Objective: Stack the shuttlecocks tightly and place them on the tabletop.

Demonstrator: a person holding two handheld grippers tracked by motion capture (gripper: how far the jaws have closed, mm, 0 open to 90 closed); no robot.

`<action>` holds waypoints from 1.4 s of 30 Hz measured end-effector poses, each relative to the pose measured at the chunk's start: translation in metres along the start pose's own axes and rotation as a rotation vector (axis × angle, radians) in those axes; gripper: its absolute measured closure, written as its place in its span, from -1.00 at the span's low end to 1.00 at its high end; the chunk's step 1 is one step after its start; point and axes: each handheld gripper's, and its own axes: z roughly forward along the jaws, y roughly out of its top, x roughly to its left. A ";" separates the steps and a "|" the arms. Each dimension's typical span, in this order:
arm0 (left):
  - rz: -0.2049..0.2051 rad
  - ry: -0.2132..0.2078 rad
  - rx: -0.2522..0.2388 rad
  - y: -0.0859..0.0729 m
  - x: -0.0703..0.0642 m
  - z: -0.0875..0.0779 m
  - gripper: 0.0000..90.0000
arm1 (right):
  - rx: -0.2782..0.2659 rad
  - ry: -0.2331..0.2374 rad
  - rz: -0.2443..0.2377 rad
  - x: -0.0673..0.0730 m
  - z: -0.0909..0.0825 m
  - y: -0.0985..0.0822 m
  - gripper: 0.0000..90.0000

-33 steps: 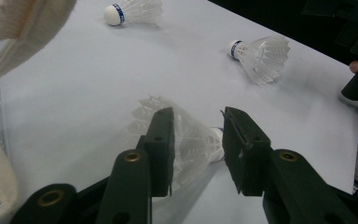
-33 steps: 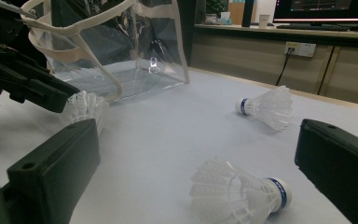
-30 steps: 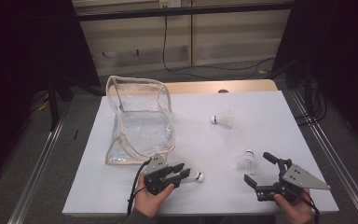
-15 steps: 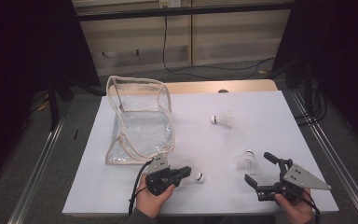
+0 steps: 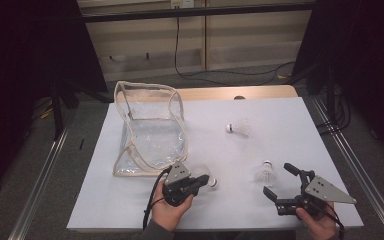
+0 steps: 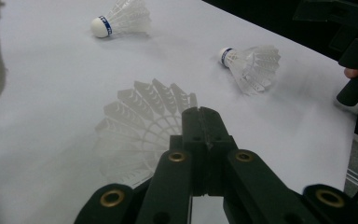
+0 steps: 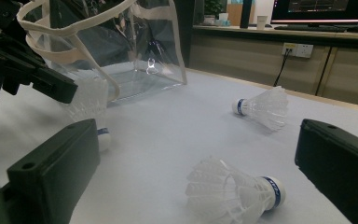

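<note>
Down at the near edge of the white counter point(image 5: 290, 115) we hold a claw in each hand. Our left claw point(image 5: 204, 180) has just been closing and now pinches the feather skirt of a shuttlecock point(image 5: 207, 179); in the left gripper view its jaws meet tip to tip over the white feathers point(image 6: 140, 126), and the cork head points away toward the right in the high view. Our right claw point(image 5: 278, 182) stands wide and holds nothing, with a second shuttlecock point(image 5: 266, 172) lying on its side just beyond its jaws; the right gripper view shows that one point(image 7: 235, 193) between the two spread jaws but untouched. A third shuttlecock point(image 5: 238, 128) lies farther back, well apart from both claws. A clear plastic bag point(image 5: 152, 130) with cream trim sits on the left part of the counter, just behind our left hand point(image 5: 172, 210)
</note>
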 end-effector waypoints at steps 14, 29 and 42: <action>-0.015 0.039 -0.002 0.012 -0.005 0.014 1.00 | -0.006 -0.009 0.005 -0.003 -0.002 0.000 -1.00; -0.029 0.067 -0.003 0.026 -0.005 0.028 1.00 | -0.008 -0.010 0.005 -0.003 -0.003 0.000 -1.00; -0.048 0.088 0.005 0.042 -0.004 0.043 1.00 | -0.012 -0.011 0.009 -0.004 -0.003 0.001 -1.00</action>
